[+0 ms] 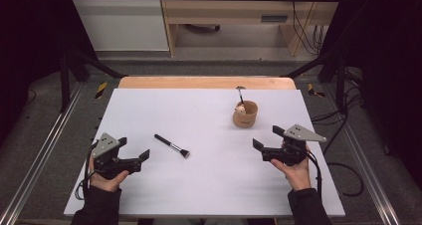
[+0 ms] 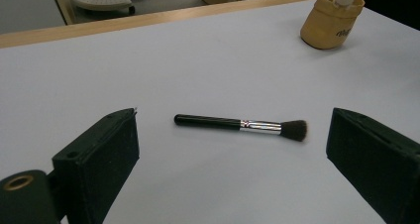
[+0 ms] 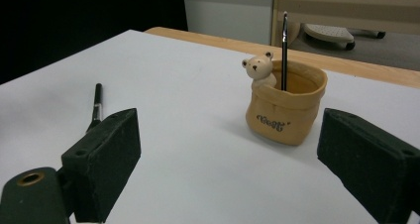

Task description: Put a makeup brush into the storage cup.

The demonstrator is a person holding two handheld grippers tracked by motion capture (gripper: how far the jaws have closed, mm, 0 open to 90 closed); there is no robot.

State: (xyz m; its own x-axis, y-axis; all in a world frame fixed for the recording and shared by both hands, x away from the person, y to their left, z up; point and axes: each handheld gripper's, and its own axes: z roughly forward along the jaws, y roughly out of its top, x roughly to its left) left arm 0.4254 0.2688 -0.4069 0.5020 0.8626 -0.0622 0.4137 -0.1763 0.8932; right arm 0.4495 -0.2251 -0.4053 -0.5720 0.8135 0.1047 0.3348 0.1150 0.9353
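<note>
Brush: a small makeup brush with a black handle, silver collar and dark bristles lies flat on the white table, left of centre.
Holder: a tan pouch-shaped pot with a little bear figure on its rim stands upright toward the far right, well apart from the brush; a thin dark stick stands in it.
Left gripper: jaws spread wide, empty, near the brush and aimed at it, not touching.
Right gripper: jaws spread wide, empty, near the pot, facing it.
Likely step: picking up the brush to stand it in the pot.
Risk: the round handle may roll or skid if a jaw nudges it first; pinching the bristles would give a weak hold; the light pot could tip when the brush goes in.
</note>
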